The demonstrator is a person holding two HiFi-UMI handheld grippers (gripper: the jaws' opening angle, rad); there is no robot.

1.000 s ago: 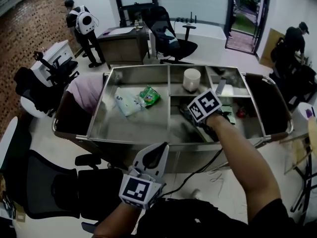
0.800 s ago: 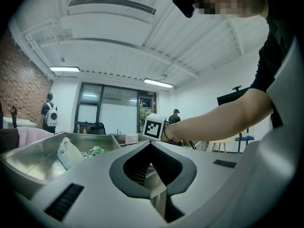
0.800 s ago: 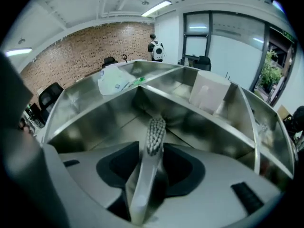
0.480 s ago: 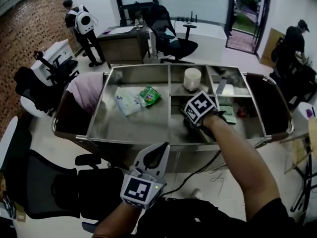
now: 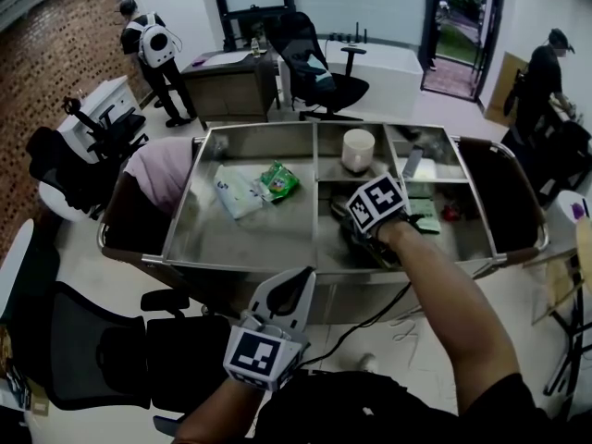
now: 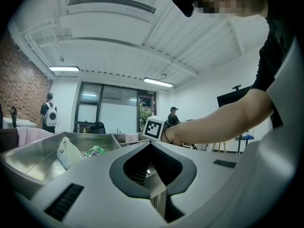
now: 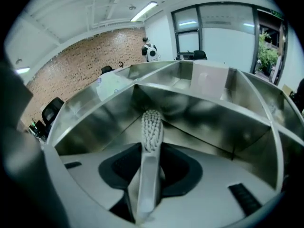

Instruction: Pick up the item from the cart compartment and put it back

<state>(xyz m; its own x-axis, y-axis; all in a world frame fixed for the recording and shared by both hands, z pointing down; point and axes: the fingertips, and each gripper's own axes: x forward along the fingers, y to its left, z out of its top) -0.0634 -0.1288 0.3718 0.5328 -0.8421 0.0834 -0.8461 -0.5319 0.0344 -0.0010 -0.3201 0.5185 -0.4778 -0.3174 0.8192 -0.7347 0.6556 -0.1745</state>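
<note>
Open office with a brick wall [image 5: 51,58] on one side, swivel chairs all over and a couple of people in the back. In the middle sits a steel cart [image 5: 250,268] split into compartments. The big left compartment has a green packet [image 5: 278,179] and a white pouch [image 5: 237,192], and there's a white cup [image 5: 358,148] in a back one. The right tongs [image 7: 152,148] are angled down into the front middle compartment, and their jaws have just been closing. A brush [image 7: 152,125] stands between them, handle pinched in the pads and bristle head poking out past the tips toward the compartment wall. So I'd call the grab pretty much made. The brush looks low inside the compartment rather than lifted clear, though I can't tell whether any of it rests on the floor. The left tongs [image 6: 151,145] hang level just outside the cart's near rim, jaws together with nothing in them, basically idle. Progress-wise I'd say it's early: the reach and pinch are done, and what's left is lifting the brush out and then setting it back in the compartment and letting go. The thin handle could twist in the grip on the way up, so a slow lift seems smart.
</note>
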